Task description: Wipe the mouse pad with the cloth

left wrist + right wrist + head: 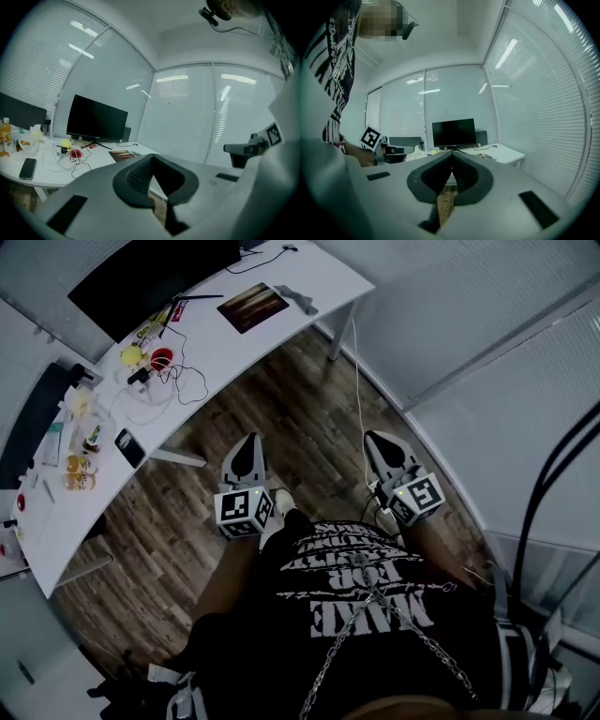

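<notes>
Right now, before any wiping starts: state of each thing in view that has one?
Left hand-held gripper: shut, empty.
Right hand-held gripper: shut, empty.
Mouse pad: flat on the desk, nothing on it, untouched.
Cloth: lying loose beside the mouse pad, not held.
Monitor: screen dark.
Phone: flat on the desk, dark.

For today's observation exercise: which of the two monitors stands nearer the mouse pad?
The monitor at the head view's top, just left of the mouse pad; the other monitor, at the left edge, sits beyond the phone.
</notes>
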A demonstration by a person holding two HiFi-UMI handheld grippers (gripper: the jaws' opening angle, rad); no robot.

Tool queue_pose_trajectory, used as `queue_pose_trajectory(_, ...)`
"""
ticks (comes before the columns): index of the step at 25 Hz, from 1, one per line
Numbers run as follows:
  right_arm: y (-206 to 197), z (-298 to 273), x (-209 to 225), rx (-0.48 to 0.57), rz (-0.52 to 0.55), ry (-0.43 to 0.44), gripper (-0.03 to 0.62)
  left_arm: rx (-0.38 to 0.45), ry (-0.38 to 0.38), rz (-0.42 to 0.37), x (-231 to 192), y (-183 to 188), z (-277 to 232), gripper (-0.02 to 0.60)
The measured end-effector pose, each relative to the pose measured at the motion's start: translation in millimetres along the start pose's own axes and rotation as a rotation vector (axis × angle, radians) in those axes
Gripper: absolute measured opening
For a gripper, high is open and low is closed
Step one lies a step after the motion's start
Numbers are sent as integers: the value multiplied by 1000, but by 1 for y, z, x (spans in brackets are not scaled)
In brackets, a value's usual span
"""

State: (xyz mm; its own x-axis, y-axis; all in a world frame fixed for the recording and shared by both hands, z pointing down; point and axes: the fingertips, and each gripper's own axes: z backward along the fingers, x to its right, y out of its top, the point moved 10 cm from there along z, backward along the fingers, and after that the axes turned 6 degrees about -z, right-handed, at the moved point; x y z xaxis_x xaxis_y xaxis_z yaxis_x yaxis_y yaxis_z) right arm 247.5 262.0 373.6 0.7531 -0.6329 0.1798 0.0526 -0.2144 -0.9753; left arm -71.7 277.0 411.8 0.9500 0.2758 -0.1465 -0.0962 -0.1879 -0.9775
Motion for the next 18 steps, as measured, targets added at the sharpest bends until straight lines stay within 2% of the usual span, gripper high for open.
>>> queue_pose_trajectory(6,5,-40,-3,-20,8,21,0,0,22,35,-40,1,-14,6)
queue_pose_trajectory(12,25,-61,-15,0,30,11,0,59,17,52,-71,20,-20,6)
queue_pose_trajectory(18,47,-70,-18,19,44,-46,0,79,23,96,-98,34,-31,6)
